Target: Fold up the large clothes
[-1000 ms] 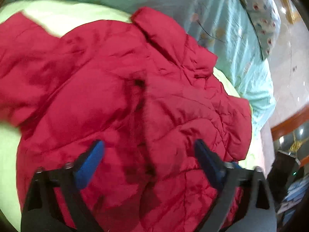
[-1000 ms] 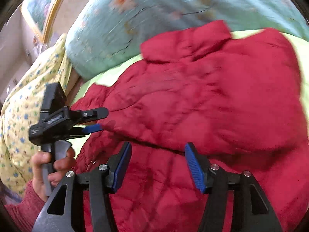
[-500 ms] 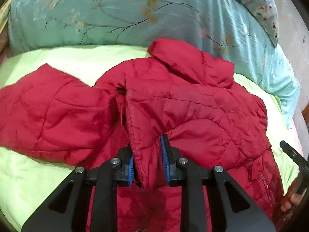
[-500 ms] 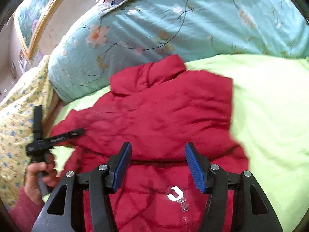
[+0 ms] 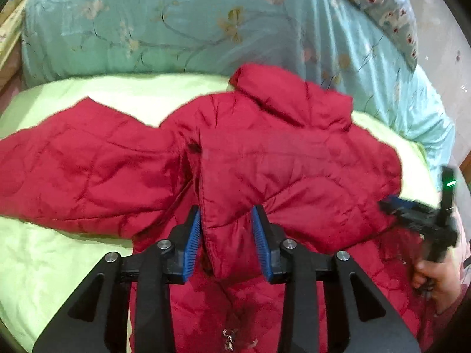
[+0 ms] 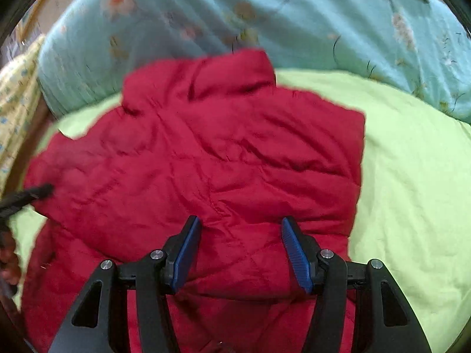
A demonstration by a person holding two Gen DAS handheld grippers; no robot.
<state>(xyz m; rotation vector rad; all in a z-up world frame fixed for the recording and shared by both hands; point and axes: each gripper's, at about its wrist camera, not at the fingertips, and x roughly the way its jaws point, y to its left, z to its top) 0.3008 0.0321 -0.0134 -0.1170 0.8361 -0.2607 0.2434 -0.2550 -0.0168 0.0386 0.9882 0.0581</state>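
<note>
**Jacket Position and Gripper Status**

The red quilted jacket (image 5: pixel 294 158) lies spread on the lime-green sheet (image 5: pixel 59 253), its collar toward the teal floral quilt (image 5: pixel 182 26). Your left gripper (image 5: pixel 226 241) has a folded sleeve edge between its blue pads (image 5: pixel 192 241); its jaws are opening, and a narrow gap shows on each side. Your right gripper (image 6: pixel 241 253) hangs released over the jacket body, gripping nothing.

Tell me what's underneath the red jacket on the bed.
The red jacket lies on a light green sheet, which shows all around it. Whatever is directly beneath the jacket is covered, so nothing more can be made out there.
</note>
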